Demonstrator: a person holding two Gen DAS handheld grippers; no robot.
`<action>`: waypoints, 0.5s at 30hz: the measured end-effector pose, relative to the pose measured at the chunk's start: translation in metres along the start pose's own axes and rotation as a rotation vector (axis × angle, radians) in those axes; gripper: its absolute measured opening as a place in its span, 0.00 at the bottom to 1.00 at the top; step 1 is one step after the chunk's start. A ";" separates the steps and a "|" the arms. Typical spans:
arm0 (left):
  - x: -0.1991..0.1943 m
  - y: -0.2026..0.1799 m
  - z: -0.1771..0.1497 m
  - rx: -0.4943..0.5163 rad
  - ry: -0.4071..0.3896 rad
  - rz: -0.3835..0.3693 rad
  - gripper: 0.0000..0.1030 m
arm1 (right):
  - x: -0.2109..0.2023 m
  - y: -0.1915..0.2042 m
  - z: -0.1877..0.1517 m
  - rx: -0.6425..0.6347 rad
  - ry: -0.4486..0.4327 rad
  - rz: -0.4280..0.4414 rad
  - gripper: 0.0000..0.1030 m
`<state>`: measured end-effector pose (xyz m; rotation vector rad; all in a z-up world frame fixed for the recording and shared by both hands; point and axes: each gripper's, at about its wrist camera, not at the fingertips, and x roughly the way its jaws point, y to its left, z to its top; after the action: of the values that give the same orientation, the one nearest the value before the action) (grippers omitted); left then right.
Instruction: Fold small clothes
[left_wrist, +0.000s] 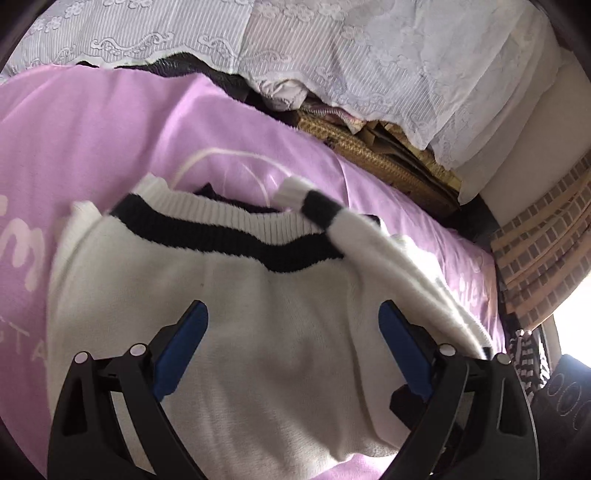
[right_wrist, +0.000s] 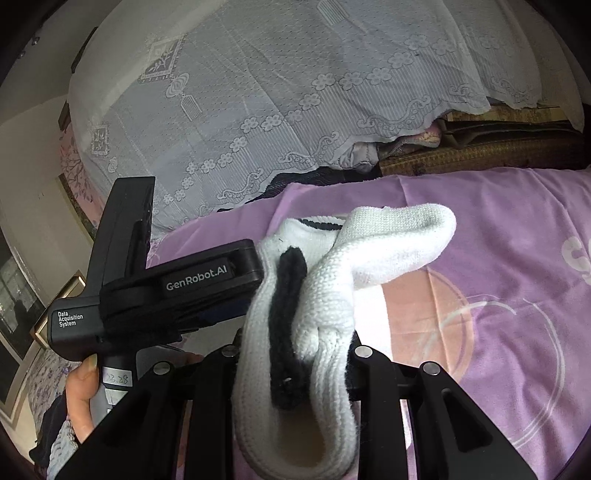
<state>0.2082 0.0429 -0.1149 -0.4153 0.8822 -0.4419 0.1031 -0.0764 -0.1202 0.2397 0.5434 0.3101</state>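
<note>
A small white knit sweater (left_wrist: 229, 317) with a black band near its ribbed edge lies on a pink sheet (left_wrist: 92, 122). My left gripper (left_wrist: 293, 328) is open just above the sweater's body, blue pads (left_wrist: 184, 343) wide apart. A sleeve with a black and white cuff (left_wrist: 314, 206) is lifted across the right side. My right gripper (right_wrist: 295, 354) is shut on a bunched fold of the white and black knit (right_wrist: 306, 306), held above the pink sheet (right_wrist: 498, 229). The left gripper's black body (right_wrist: 177, 288) shows at left in the right wrist view.
A white lace cloth (left_wrist: 332, 48) covers a pile behind the sheet, also in the right wrist view (right_wrist: 258, 92). A woven mat (left_wrist: 369, 155) lies under it. A checked curtain (left_wrist: 546, 251) and bright window stand at right. A striped cloth (left_wrist: 528, 358) hangs by the bed's edge.
</note>
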 end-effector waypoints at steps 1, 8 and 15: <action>-0.006 0.004 0.002 -0.006 -0.009 -0.004 0.88 | 0.002 0.007 0.002 -0.009 -0.001 0.008 0.25; -0.065 0.040 0.008 -0.018 -0.114 0.077 0.88 | 0.021 0.076 0.010 -0.077 0.021 0.080 0.25; -0.084 0.114 -0.004 -0.059 -0.095 0.205 0.88 | 0.072 0.137 -0.026 -0.226 0.146 0.028 0.29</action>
<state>0.1799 0.1815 -0.1222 -0.3922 0.8372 -0.2064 0.1164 0.0795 -0.1340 0.0054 0.6442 0.4156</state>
